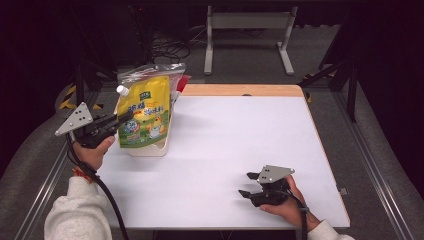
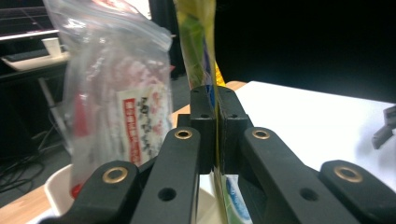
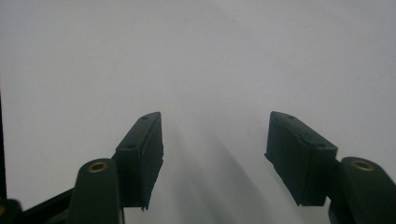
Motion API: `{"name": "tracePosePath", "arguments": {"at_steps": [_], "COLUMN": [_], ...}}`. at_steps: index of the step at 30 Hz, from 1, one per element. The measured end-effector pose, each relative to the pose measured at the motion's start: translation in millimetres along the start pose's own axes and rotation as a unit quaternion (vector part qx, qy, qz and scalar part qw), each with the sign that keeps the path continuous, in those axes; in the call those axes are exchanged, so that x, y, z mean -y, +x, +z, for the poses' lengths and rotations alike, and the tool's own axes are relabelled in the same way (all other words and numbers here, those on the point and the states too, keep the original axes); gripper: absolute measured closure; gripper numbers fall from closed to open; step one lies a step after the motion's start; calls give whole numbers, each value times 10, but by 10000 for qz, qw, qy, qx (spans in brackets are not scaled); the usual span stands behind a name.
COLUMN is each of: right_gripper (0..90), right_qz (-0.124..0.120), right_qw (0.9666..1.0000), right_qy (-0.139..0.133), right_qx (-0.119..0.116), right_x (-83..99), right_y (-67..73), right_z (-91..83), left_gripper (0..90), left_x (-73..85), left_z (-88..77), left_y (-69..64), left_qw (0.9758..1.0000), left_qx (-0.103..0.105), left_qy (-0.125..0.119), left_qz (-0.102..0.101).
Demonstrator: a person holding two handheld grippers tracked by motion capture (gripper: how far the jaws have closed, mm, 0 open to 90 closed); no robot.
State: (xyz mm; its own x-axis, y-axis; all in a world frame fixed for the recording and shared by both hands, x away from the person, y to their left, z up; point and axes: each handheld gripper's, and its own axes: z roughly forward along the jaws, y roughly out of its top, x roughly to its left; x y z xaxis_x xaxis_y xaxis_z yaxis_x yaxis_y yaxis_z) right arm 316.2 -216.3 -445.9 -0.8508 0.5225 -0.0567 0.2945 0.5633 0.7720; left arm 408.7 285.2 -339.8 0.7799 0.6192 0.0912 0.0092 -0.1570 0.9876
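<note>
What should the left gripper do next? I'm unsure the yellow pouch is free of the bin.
Probably lift straight up. The left gripper is shut on the yellow pouch, which stands upright in the white bin beside the clear zip bag. The right gripper rests open, apart.

yellow pouch [image 1: 145, 114], white table [image 1: 240, 145]

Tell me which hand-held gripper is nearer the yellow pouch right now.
Left. The left hand-held gripper is clamped on the edge of the yellow pouch, which stands in the white tub. The right hand-held gripper sits open over bare table, well away.
</note>
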Motion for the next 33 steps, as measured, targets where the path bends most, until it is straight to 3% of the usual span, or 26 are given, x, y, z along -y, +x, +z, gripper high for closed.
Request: {"name": "tracePosePath", "arguments": {"at_steps": [4, 6, 8, 13, 20, 22, 26, 27, 30, 33], "right_gripper": [358, 358, 357, 355, 350, 347, 347, 346, 344, 343], "right_qz": [-2, 7, -5, 7, -3, 13, 9, 3, 16, 18], "right_qw": [10000, 10000, 10000, 9999, 9999, 9999, 9999, 9999, 9999, 9999], "right_qy": [40, 60, 83, 99, 151, 150, 144, 141, 131, 138], "right_qx": [-28, -60, -47, -49, -48, -47, -62, -59, -56, -72], "right_x": [5, 10, 11, 17, 18, 20, 18, 14, 15, 18], "right_y": [8, 10, 15, 16, 24, 23, 29, 28, 25, 29], "right_z": [28, 38, 42, 42, 61, 63, 66, 63, 62, 65], "left_gripper": [876, 876, 876, 876, 876, 875, 871, 870, 865, 852], "left_x": [-38, -25, 6, 54, 136, 178, 276, 336, 401, 438], "left_z": [12, 13, 19, -4, 16, 38, 128, 169, 208, 253], "left_y": [30, 72, 80, 63, 89, 97, 105, 122, 127, 103], "left_qw": [10000, 9997, 9996, 9985, 9976, 9978, 9979, 9973, 9971, 9972], "left_qx": [-17, 143, 238, 455, 543, 507, 488, 460, 356, 314], "left_qy": [-12, -114, -70, -239, -258, -190, 167, 230, 299, 451], "left_qz": [25, -151, -144, -213, -352, -377, -402, -527, -595, -511]}}
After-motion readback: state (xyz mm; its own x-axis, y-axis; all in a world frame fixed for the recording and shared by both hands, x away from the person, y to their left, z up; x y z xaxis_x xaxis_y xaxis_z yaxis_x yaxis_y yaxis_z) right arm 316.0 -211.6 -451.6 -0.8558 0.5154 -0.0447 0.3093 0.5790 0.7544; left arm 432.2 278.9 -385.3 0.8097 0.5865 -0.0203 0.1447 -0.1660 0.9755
